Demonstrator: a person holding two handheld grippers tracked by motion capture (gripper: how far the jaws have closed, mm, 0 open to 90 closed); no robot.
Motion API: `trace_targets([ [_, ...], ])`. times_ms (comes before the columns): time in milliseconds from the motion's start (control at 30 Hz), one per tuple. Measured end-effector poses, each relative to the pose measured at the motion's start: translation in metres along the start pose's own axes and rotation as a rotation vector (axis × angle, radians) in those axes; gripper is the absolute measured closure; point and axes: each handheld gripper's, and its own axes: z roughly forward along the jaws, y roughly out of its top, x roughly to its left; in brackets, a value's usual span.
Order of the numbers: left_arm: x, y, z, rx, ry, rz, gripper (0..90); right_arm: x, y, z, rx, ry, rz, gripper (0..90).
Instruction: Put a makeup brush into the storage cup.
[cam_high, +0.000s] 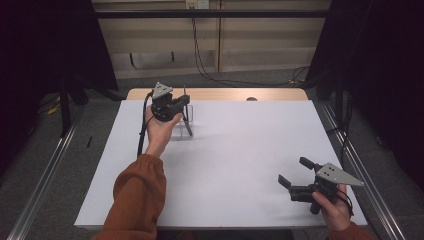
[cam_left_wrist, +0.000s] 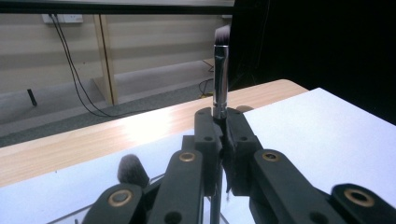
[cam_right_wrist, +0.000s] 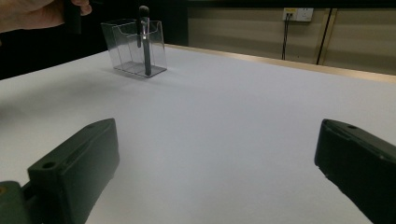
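Observation:
My left gripper (cam_left_wrist: 222, 123) is shut on a slim makeup brush (cam_left_wrist: 220, 79) with a silver ferrule and pale bristles pointing up. In the high view this left gripper (cam_high: 184, 102) hangs at the table's far left, over a clear acrylic holder (cam_high: 186, 122). A second brush with a dark fluffy head (cam_left_wrist: 131, 169) stands in that holder (cam_right_wrist: 135, 46) and is also seen as a dark brush (cam_right_wrist: 145, 44) leaning inside it. My right gripper (cam_high: 294, 171) rests open near the front right edge, its jaws (cam_right_wrist: 217, 140) wide apart with nothing between them.
A white sheet (cam_high: 235, 160) covers the table, with a strip of bare wood (cam_high: 225, 94) along its far edge. Metal rails (cam_high: 360, 175) run down both sides. A small dark spot (cam_high: 251, 99) sits at the far edge of the sheet.

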Motion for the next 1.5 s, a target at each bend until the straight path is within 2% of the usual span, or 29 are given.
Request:
trace_targets([
  [300, -0.001, -0.011, 0.006, 0.018, -0.001, -0.005, 85.5, 0.001, 0.000, 0.001, 0.005, 0.006, -0.001, 0.0],
  [367, -0.002, -0.012, 0.008, 0.017, -0.002, 0.006, 85.5, 0.001, 0.000, 0.001, 0.006, 0.007, 0.000, 0.0],
  [467, 0.000, -0.012, 0.008, 0.017, 0.000, -0.008, 85.5, 0.001, 0.000, 0.001, 0.010, 0.009, 0.000, 0.0],
  [700, 0.000, -0.015, 0.011, 0.031, 0.000, -0.003, 85.5, 0.001, 0.000, 0.001, 0.007, 0.009, -0.003, 0.0],
  [767, -0.001, -0.015, 0.011, 0.021, -0.003, -0.020, 85.4, 0.001, 0.000, 0.001, 0.006, 0.012, -0.001, 0.0],
  [900, -0.001, -0.015, 0.011, 0.031, 0.005, -0.004, 85.0, 0.000, 0.000, 0.001, 0.006, 0.013, -0.004, 0.0],
  [1000, 0.001, -0.016, 0.011, 0.031, 0.004, -0.018, 84.4, 0.000, 0.000, 0.001, 0.005, 0.009, -0.004, 0.0],
  [1200, -0.001, -0.016, 0.011, 0.030, 0.008, -0.007, 74.5, 0.000, 0.000, 0.001, 0.007, 0.012, -0.004, 0.0],
  [1333, 0.000, -0.017, 0.011, 0.032, 0.020, -0.024, 65.2, 0.001, 0.000, 0.001, 0.005, 0.013, -0.007, 0.0],
  [1500, 0.000, -0.017, 0.008, 0.023, 0.024, -0.008, 60.2, 0.000, 0.000, 0.001, 0.005, 0.014, -0.007, 0.0],
])
